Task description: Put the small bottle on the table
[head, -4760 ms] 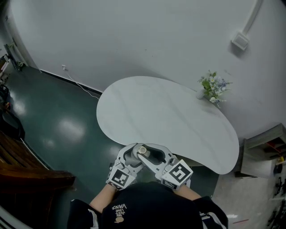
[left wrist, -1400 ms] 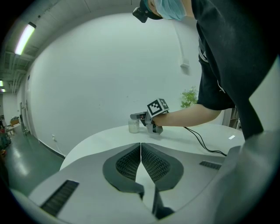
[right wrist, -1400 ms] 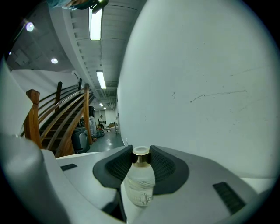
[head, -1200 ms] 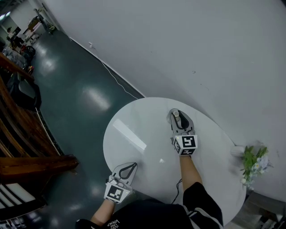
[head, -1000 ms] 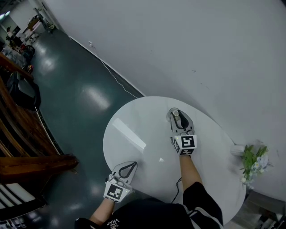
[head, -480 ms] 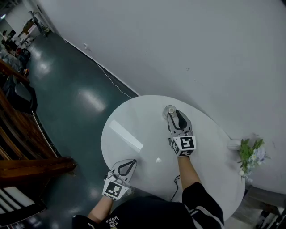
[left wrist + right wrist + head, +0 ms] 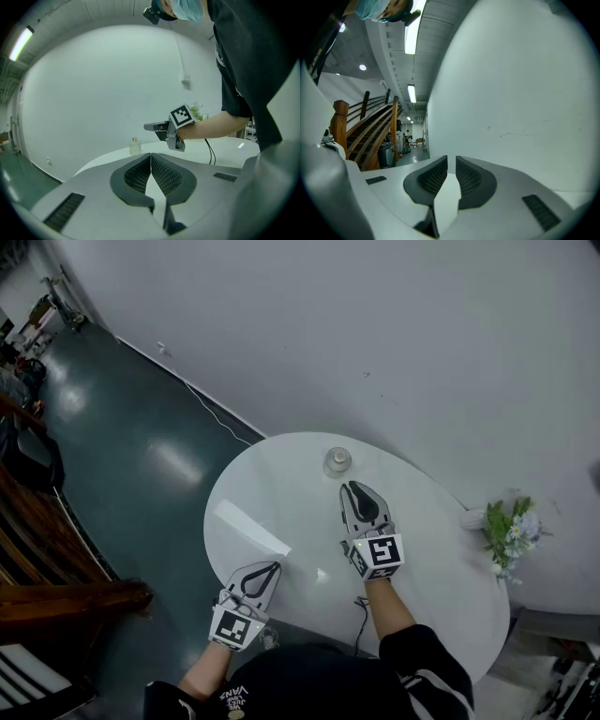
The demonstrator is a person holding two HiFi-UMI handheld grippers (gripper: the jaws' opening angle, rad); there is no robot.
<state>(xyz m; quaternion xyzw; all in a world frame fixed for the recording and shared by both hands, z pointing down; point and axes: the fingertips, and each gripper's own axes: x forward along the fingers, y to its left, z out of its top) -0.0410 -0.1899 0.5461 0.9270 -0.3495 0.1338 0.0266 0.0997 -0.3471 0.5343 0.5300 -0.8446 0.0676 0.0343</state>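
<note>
The small clear bottle [image 7: 337, 461] with a pale cap stands upright on the white oval table [image 7: 281, 493], near its far edge. My right gripper [image 7: 355, 487] hovers just on my side of the bottle, apart from it. Its jaws are closing, a narrow gap still between them and nothing in it. The right gripper view [image 7: 451, 159] shows only wall past the jaws, no bottle. My left gripper [image 7: 273, 566] is shut and empty at the table's near left edge. From the left gripper view [image 7: 150, 154] I see the bottle [image 7: 135, 146] and the right gripper [image 7: 157, 126] beyond.
A small vase of flowers [image 7: 511, 526] stands at the table's right end by the wall. A black cable [image 7: 359, 615] hangs along the right forearm. The wooden staircase [image 7: 37, 559] and dark green floor [image 7: 141, 456] lie to the left.
The right gripper has let go of the bottle and pulled back toward me. The bottle now stands alone on the table. The left gripper stays shut.
</note>
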